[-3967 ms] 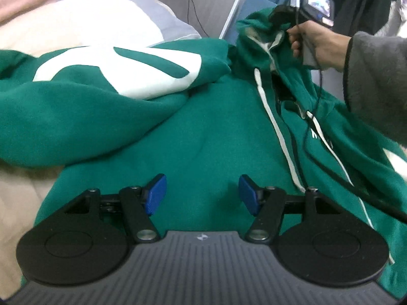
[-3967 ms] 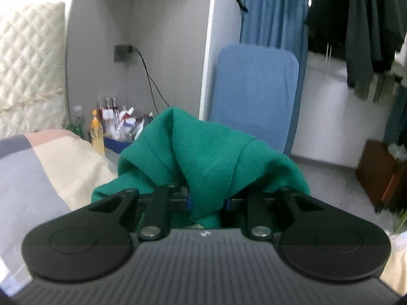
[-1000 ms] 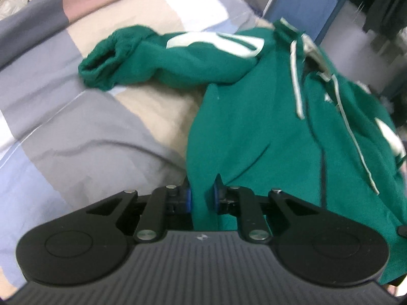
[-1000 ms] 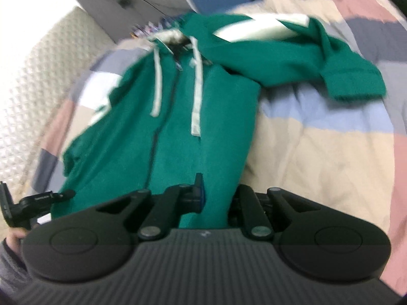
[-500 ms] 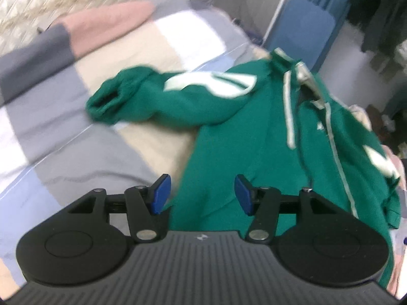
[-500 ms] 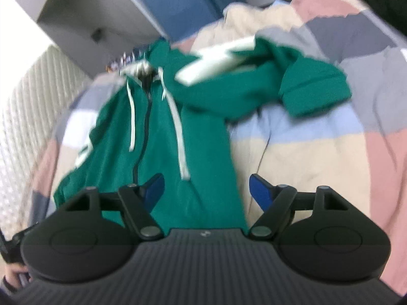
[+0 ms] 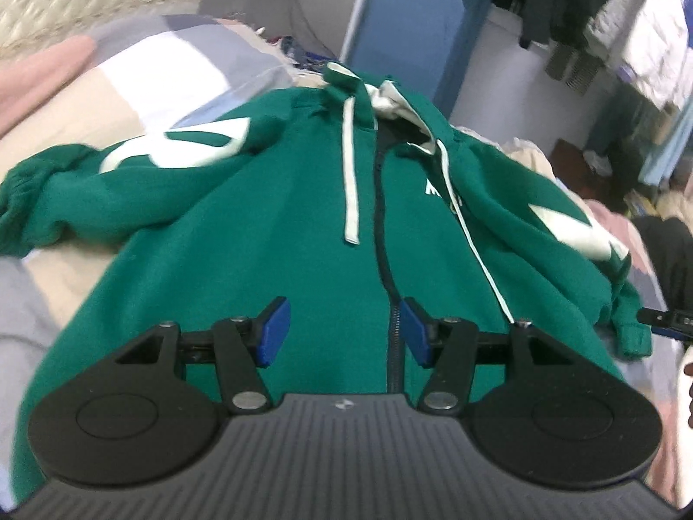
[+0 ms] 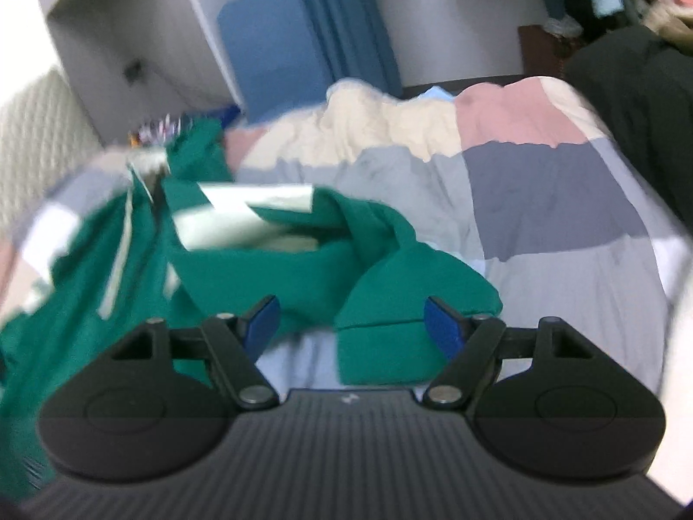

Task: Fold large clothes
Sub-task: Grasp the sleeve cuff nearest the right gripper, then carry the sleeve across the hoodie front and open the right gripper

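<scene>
I have the green zip hoodie (image 7: pixel 277 234) lying front-up on the patchwork quilt (image 8: pixel 541 199) of the bed, hood toward the head edge by the blue chair (image 7: pixel 407 30). It is thick fleece-like fabric with a dark zipper (image 7: pixel 383 238) down the middle and two flat white drawstrings (image 7: pixel 350 173) hanging from the neck. On its chest there is small white lettering; I can only make out an "M", the rest is hidden by a drawstring and a fold. Each sleeve carries a broad white angular patch. One sleeve (image 7: pixel 86 182) stretches toward the left edge of the quilt, its ribbed cuff bunched.

My left gripper (image 7: pixel 342 329) hovers over the hoodie's lower front, blue pads spread apart and holding nothing, with the zipper running between them. My right gripper (image 8: pixel 351 325) is likewise spread wide and empty, poised over the other sleeve's ribbed cuff (image 8: pixel 381 346), which lies folded over on a pale blue quilt block. That view is blurred.
</scene>
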The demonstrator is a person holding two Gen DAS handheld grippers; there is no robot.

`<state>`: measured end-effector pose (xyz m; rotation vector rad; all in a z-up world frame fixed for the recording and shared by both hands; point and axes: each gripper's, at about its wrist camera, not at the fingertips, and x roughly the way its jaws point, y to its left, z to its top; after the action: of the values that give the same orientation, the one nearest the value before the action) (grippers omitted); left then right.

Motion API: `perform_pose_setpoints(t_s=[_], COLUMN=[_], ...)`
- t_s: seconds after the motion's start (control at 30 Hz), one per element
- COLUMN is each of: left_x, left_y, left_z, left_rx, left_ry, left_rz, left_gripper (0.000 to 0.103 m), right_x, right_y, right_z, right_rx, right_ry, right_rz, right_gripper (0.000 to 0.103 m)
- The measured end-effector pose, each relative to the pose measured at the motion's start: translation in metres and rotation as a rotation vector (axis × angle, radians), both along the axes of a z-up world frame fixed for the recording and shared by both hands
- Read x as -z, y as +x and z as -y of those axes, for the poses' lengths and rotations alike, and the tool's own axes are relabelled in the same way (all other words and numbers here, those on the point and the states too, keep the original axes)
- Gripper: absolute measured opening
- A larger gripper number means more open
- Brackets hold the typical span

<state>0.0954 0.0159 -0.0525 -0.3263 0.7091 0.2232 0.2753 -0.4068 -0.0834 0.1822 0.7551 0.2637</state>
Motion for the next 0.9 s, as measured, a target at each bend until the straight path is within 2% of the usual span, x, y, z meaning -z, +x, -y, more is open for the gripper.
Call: perform_pose_setpoints(t_s=[0.1, 0.27, 0.3, 0.33, 0.37, 0.43, 0.5, 0.6, 0.77, 0.9], left_x=[0.016, 0.035, 0.037, 0.038, 0.039, 0.039, 0.037, 0.033, 0.029, 0.03], left_y=[0.011, 0.023, 0.024, 0.025, 0.026, 0.027, 0.028, 0.03, 0.034, 0.04], left_z=[0.003, -0.001, -0.002, -0.002, -0.001, 0.0, 0.002, 0.004, 0.011, 0.015], left_rx=[0.014, 0.001, 0.0, 0.002, 0.003, 0.008, 0.002, -0.003, -0.015, -0.042], left_ry=[-0.006, -0.022, -0.025, -0.026, -0.022, -0.014, -0.008, -0.013, 0.03, 0.031], left_rz=[-0.015, -0.022, -0.02, -0.018, -0.018, -0.014, -0.004, 0.009, 0.011, -0.023], left_gripper=[0.062, 0.062, 0.062, 0.062, 0.062, 0.062, 0.062, 0.062, 0.062, 0.062], right_x=[0.019, 0.047, 0.048, 0.047, 0.044, 0.031, 0.014, -0.013, -0.042, -0.05], right_y=[0.01, 0.012, 0.011, 0.012, 0.014, 0.018, 0.024, 0.035, 0.057, 0.077], right_z=[-0.013, -0.035, -0.036, -0.034, -0.028, -0.01, 0.016, 0.066, 0.148, 0.199], right_rx=[-0.044, -0.117, -0.113, -0.1, -0.085, -0.051, -0.001, 0.068, 0.2, 0.316], right_ry=[-0.112, -0.381, -0.422, -0.451, -0.456, -0.401, -0.33, -0.149, 0.067, 0.17], right_rz=[-0.002, 0.049, 0.061, 0.07, 0.072, 0.071, 0.076, 0.068, 0.075, 0.066], right_gripper=[0.083, 0.084, 0.074, 0.055, 0.049, 0.035, 0.03, 0.028, 0.026, 0.025])
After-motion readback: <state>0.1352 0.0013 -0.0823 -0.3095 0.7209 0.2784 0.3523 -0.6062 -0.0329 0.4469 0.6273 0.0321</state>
